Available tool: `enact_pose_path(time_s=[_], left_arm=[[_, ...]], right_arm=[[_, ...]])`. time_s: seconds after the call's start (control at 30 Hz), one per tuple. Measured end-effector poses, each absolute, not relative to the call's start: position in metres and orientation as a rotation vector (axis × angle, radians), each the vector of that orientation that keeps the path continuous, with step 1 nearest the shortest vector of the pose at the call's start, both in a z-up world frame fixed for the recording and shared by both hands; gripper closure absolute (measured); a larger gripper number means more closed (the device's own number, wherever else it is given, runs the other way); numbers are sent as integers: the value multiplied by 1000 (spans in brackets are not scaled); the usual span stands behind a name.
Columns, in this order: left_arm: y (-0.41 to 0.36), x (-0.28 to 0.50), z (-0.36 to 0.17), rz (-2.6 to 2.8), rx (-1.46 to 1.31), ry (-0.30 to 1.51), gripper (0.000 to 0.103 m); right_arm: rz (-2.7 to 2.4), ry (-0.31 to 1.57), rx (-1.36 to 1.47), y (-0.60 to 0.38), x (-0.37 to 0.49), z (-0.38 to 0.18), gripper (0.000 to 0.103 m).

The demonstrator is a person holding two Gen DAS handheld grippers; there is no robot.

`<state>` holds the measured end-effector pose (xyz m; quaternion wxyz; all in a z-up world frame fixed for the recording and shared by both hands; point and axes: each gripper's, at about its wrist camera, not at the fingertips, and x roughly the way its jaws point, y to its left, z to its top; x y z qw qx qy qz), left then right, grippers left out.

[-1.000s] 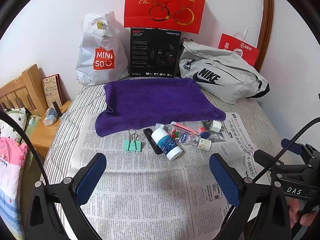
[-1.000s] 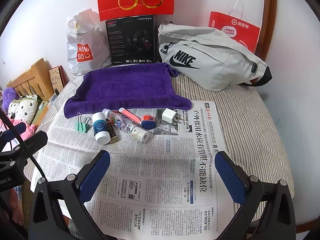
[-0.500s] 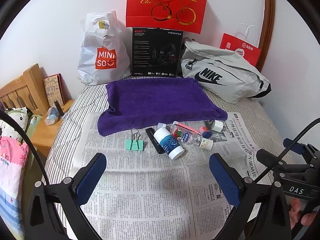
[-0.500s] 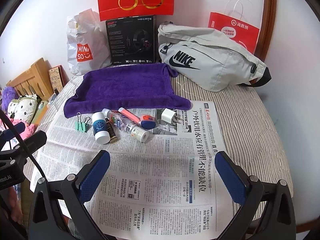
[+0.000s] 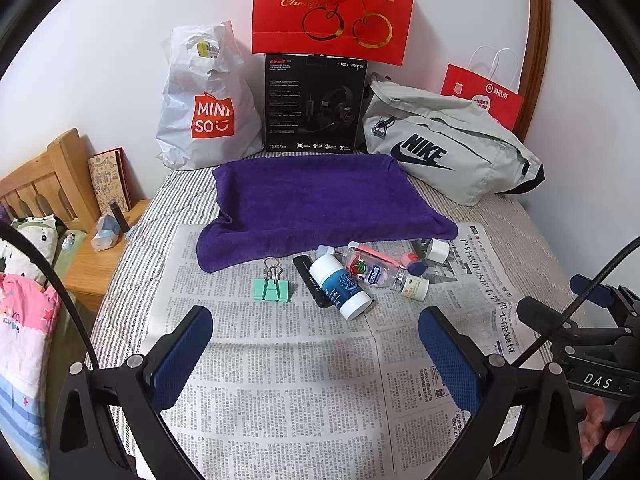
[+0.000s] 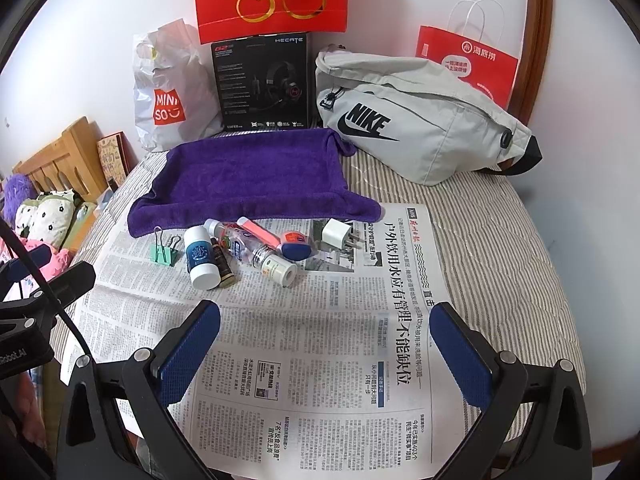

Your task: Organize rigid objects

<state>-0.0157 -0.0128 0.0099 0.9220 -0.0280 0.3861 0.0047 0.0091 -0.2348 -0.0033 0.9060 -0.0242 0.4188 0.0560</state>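
Both the left hand-held gripper (image 5: 316, 344) and the right hand-held gripper (image 6: 325, 338) are held wide and empty over the flat newspaper (image 6: 320, 340), apparently readied for a first pick. Just ahead, hard plastic bottles (image 6: 202, 258), a metal binder clip (image 5: 272, 289) and a boxy charger (image 6: 335, 233) are clustered; beyond, a soft purple towel (image 5: 320, 200) is spread, probably as the destination.

MINISO bag (image 5: 208, 116), NIKE pouch (image 6: 420, 120), perhaps HECATE box (image 5: 316, 104).
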Motion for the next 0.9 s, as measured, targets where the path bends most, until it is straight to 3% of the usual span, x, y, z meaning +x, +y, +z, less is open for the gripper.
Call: enact_pose_path(time_s=[0.9], left_arm=[[-12, -13, 7, 26, -48, 801, 0]], right_arm=[[119, 858, -57, -232, 7, -3, 0]])
